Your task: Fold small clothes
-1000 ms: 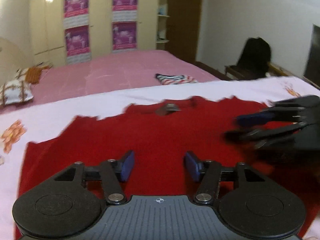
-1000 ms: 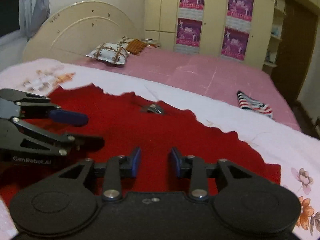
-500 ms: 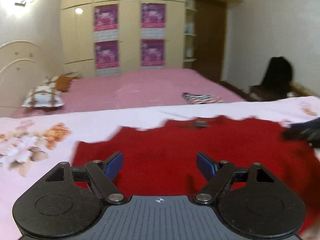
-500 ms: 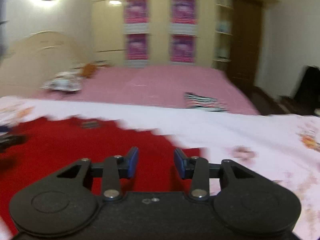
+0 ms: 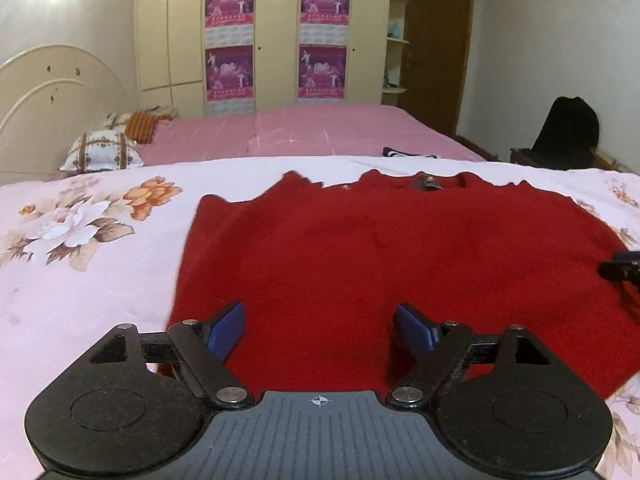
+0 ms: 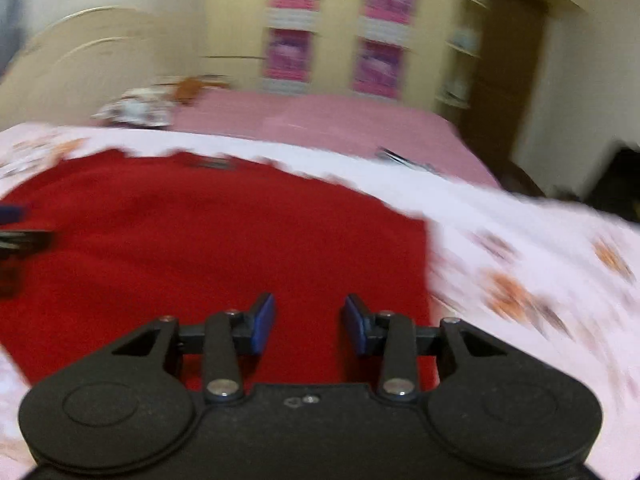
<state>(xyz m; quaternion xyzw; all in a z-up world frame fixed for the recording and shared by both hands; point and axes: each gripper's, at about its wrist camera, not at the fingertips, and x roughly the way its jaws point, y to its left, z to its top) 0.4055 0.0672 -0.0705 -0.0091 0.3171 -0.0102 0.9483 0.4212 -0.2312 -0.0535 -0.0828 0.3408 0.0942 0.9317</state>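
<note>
Surface: a bed spread with a pale pink floral sheet (image 5: 92,272); flower prints lie toward its left side in the left wrist view and toward its right side in the right wrist view.
Task item: red sweater (image 5: 400,248) lies flat on the floral sheet, neckline and grey label (image 5: 428,182) toward the far edge, hem toward the cameras.
Sweater edges: left side edge runs straight, with bare sheet beside it; right side edge (image 6: 426,264) likewise straight with bare sheet beyond; far edge is uneven.
Left gripper (image 5: 320,326): jaws stand wide apart above the sweater's near left part; nothing between the blue pads, no cloth pinched.
Right gripper (image 6: 308,322): jaws part-way apart above the sweater's near right part, close to its right edge; nothing held. This view is motion-blurred.
Beyond the sheet: plain pink bedding (image 5: 320,132) reaches to the wardrobe; a striped garment (image 5: 408,153) lies on it near the sheet's far edge.
Head end: cream headboard (image 5: 52,92) at left, patterned pillow (image 5: 102,156) below it.
Room: cream wardrobe (image 5: 276,36) carrying four purple posters, brown door (image 5: 436,48) to its right, dark bag (image 5: 568,132) on a seat at far right.
Open room: bare sheet lies on both sides of the sweater and along its far edge.
</note>
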